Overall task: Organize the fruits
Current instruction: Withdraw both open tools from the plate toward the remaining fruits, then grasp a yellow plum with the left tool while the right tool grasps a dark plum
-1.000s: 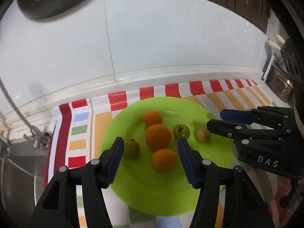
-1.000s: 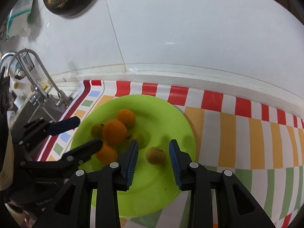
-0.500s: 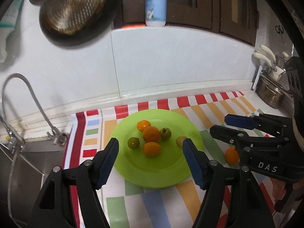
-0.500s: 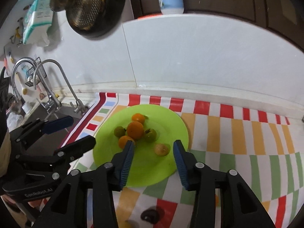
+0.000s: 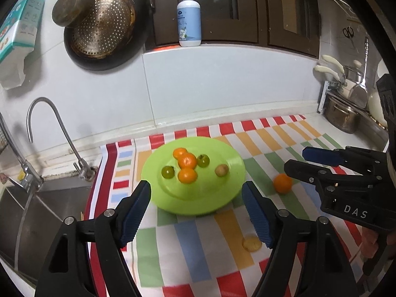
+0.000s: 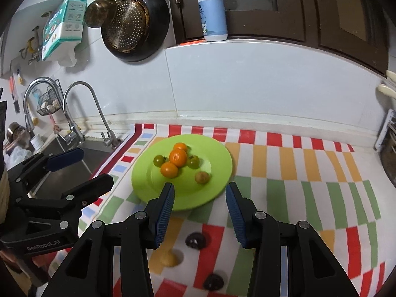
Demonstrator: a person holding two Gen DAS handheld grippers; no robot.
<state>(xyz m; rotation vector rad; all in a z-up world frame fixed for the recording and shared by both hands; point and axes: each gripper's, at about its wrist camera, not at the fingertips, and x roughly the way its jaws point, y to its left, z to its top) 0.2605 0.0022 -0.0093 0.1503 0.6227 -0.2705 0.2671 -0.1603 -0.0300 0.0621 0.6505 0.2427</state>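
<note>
Both grippers, left [image 5: 196,212] and right [image 6: 199,210], hang spread and empty near the green plate [image 5: 222,193]; one orange [image 5: 282,183] sits right of it.

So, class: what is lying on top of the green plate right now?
On the green plate lie three oranges, two green fruits and one brownish fruit. Whatever sits beneath the piled oranges is hidden.

yellowish fruit [image 5: 252,243] partly behind left gripper [image 5: 196,219] finger; dark fruit [image 6: 213,281] kind unclear
</note>
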